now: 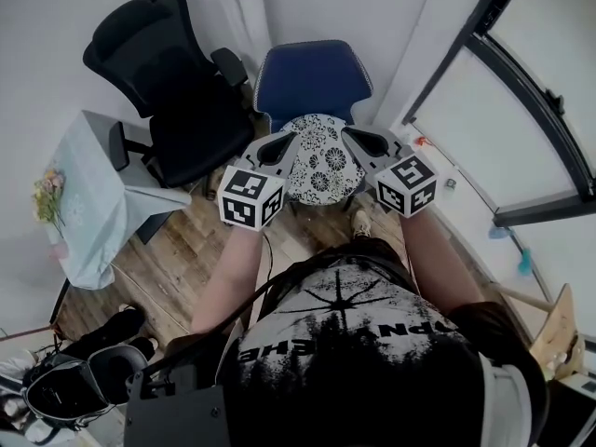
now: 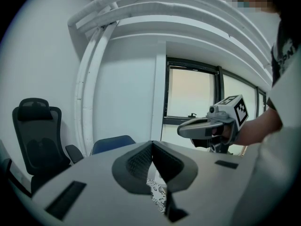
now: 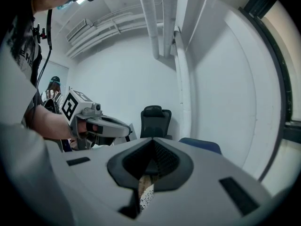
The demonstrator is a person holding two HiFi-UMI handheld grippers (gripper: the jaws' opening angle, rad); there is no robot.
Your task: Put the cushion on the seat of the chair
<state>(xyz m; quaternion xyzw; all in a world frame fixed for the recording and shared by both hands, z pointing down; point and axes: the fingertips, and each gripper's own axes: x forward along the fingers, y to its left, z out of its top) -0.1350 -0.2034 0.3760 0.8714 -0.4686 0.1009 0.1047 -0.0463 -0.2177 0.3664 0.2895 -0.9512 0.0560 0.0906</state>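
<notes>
A round cushion (image 1: 322, 159) with a black-and-white flower print hangs between my two grippers, over the seat of the blue chair (image 1: 312, 77). I cannot tell whether it touches the seat. My left gripper (image 1: 287, 144) is shut on the cushion's left edge, and my right gripper (image 1: 355, 141) is shut on its right edge. In the left gripper view the closed jaws (image 2: 152, 145) show patterned fabric (image 2: 157, 195) below them. In the right gripper view a strip of the cushion (image 3: 145, 196) sticks out under the shut gripper (image 3: 153, 144).
A black office chair (image 1: 172, 82) stands left of the blue one. A table with a pale cloth (image 1: 93, 194) and flowers (image 1: 48, 198) is at the left. A bag (image 1: 65, 385) lies on the wooden floor. A window wall (image 1: 521, 110) runs along the right.
</notes>
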